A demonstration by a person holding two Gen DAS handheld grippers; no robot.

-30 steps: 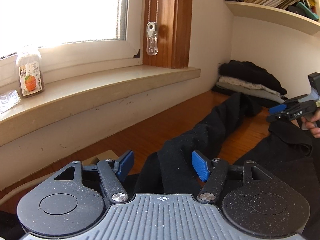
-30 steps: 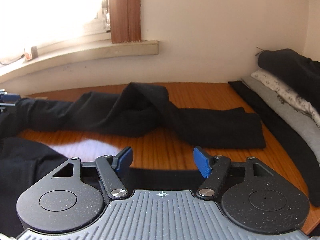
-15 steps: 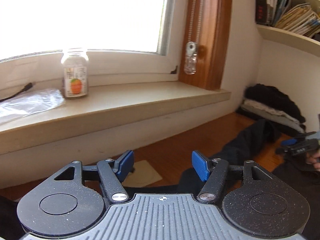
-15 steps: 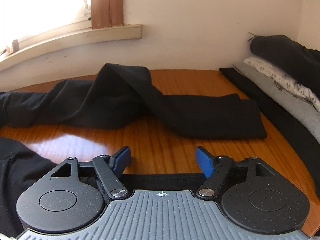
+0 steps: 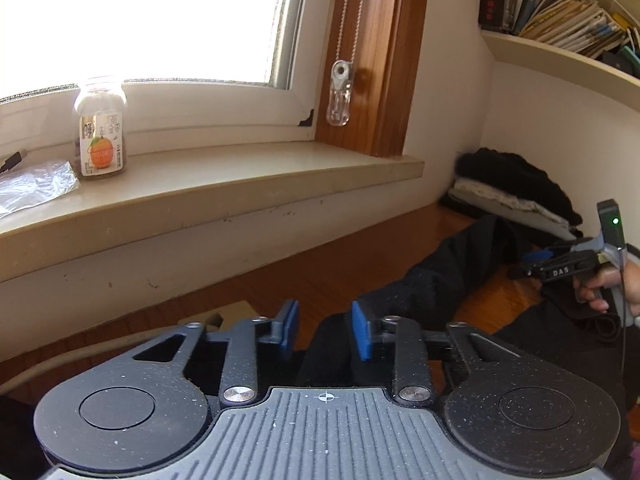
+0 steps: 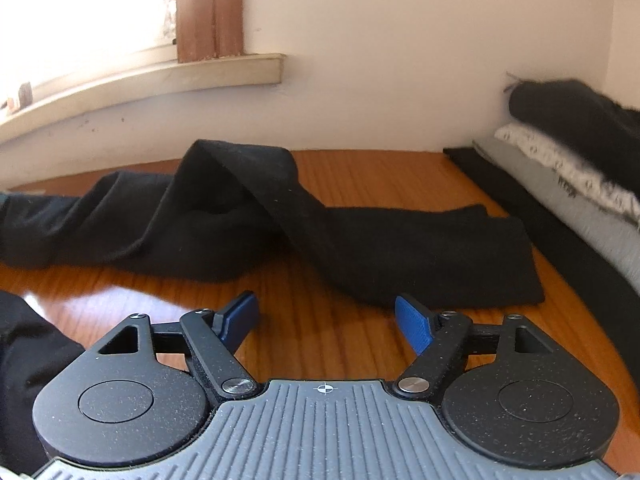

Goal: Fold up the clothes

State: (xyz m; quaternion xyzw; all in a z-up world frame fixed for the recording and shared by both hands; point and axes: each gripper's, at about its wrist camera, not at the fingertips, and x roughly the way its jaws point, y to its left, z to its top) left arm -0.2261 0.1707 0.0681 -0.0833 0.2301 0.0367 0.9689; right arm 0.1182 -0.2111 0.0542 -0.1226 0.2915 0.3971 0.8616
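Observation:
A long black garment [image 6: 360,240] lies rumpled across the wooden table [image 6: 320,328], with one fold raised in the middle. In the left wrist view the same garment [image 5: 440,280] runs from under my left gripper [image 5: 324,330] toward the right. The left jaws are half closed around an edge of this cloth, with a gap still showing between the pads. My right gripper [image 6: 326,322] hovers wide open over bare wood just short of the garment, nothing between its fingers. It also appears as the right gripper [image 5: 528,264], held by a hand [image 5: 600,284] above more black cloth.
A stack of folded clothes [image 6: 560,152] sits against the wall at the right. The windowsill [image 5: 240,184] holds a jar [image 5: 100,136] and a plastic bag [image 5: 32,184]. A blind-cord pull [image 5: 340,96] hangs by the frame; a bookshelf [image 5: 560,20] is above.
My left jaws have narrowed around the black cloth, and the left view has risen and swung. The right gripper has moved closer to the garment and stays open.

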